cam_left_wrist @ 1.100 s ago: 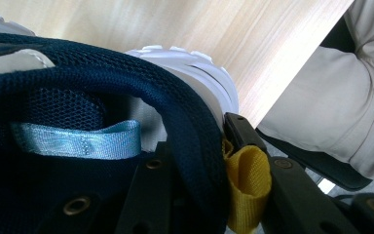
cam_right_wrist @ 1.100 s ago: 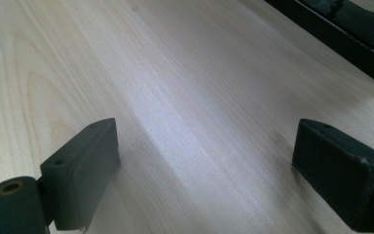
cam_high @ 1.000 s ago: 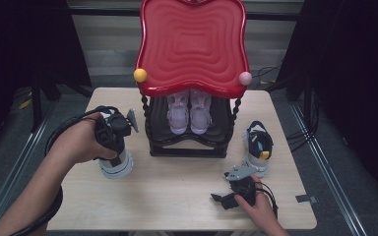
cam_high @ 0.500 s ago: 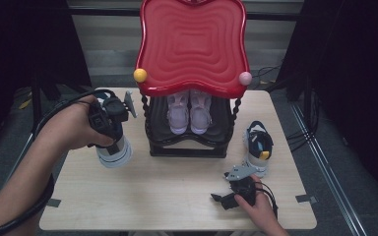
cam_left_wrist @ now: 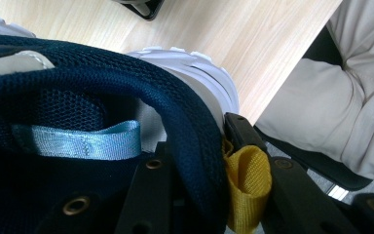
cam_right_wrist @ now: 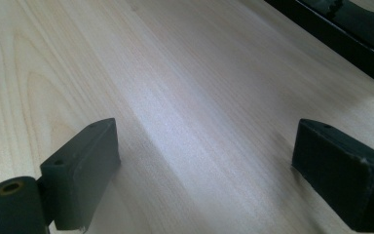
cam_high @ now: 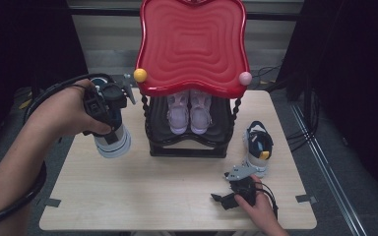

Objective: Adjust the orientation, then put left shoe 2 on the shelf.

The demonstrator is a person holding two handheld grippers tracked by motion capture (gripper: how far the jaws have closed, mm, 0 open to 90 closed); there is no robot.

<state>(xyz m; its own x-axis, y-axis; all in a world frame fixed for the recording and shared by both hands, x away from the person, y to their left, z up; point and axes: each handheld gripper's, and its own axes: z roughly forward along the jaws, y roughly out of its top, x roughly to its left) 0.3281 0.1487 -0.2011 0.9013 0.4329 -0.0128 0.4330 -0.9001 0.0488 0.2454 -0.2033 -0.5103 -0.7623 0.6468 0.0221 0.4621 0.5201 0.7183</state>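
Now the left hand-held gripper holds a dark blue shoe by the back of its collar. In the left gripper view one black jaw sits inside the shoe and the other sits outside, and they pinch the blue cloth and a yellow loop between them. The shoe hangs heel up and white sole out, above the left side of the worktop, just beside the black rack.

It looks like the shoe is going to the rack, where a pink pair already stands under the red top. To do this well, the grip should stay tight, since only a thin edge is caught. The shoe should be turned so its sole faces down before it is set down. It should go slowly past the twisted post of the rack so it does not bump.

The left arm reaches in from the low left, wrist bent, with the cable looping behind it.

The right hand-held gripper lies low on the worktop near the front edge, jaws wide apart with nothing between them. A second blue shoe stands just behind it.
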